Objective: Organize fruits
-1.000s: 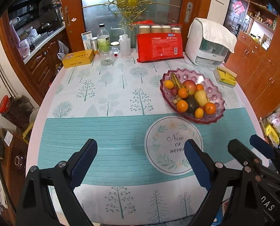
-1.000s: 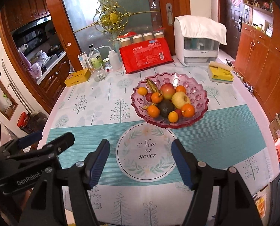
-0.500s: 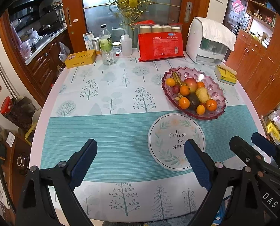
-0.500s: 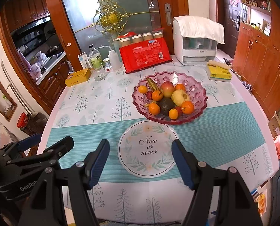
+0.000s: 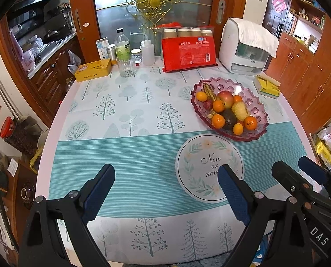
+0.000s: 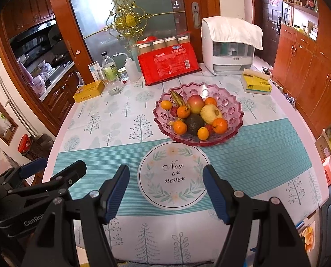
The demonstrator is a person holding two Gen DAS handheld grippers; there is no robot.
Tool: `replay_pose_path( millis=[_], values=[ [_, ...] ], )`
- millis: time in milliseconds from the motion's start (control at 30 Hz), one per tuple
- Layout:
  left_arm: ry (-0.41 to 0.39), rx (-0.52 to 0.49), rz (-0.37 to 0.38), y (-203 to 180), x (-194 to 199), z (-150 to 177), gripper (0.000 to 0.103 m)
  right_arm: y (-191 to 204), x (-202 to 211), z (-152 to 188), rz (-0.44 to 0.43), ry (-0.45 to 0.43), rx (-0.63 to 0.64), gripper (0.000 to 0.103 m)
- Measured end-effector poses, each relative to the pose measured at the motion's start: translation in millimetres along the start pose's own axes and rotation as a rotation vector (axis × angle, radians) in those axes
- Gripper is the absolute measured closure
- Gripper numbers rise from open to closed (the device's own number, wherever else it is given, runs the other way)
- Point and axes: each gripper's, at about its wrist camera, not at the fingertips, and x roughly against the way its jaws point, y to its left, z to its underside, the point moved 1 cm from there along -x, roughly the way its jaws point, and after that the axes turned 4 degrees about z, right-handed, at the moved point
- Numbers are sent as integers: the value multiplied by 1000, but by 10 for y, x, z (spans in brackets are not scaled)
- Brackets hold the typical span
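A pink glass fruit bowl [image 5: 258, 112] [image 6: 231, 109] stands on the table's right half. It holds several oranges, a red apple [image 6: 195, 104], a yellow pear [image 6: 210, 113], a dark avocado [image 6: 194, 123] and a banana [image 6: 177, 98]. My left gripper [image 5: 166, 184] is open and empty, above the table's near edge, well short of the bowl. My right gripper [image 6: 165, 183] is open and empty, over the round "Now or never" print [image 6: 173, 175]. Each gripper shows at the edge of the other's view.
At the table's far edge stand a yellow tin [image 5: 93, 70], a glass [image 5: 126, 67], bottles [image 5: 122, 46], a red pack of cups [image 5: 188, 53], a white appliance under a cloth [image 5: 248, 47] and a yellow box [image 5: 268, 86]. Wooden cabinets line the right.
Both grippers have drawn back from the table, so the bowl and table look smaller and farther. Both stay open and empty.
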Motion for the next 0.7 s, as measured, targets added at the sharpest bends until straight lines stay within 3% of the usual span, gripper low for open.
replay_pose_path(
  millis=[700],
  values=[
    [14, -7, 2, 89, -91, -48, 10, 57, -77, -10, 6, 17, 1, 34]
  ],
)
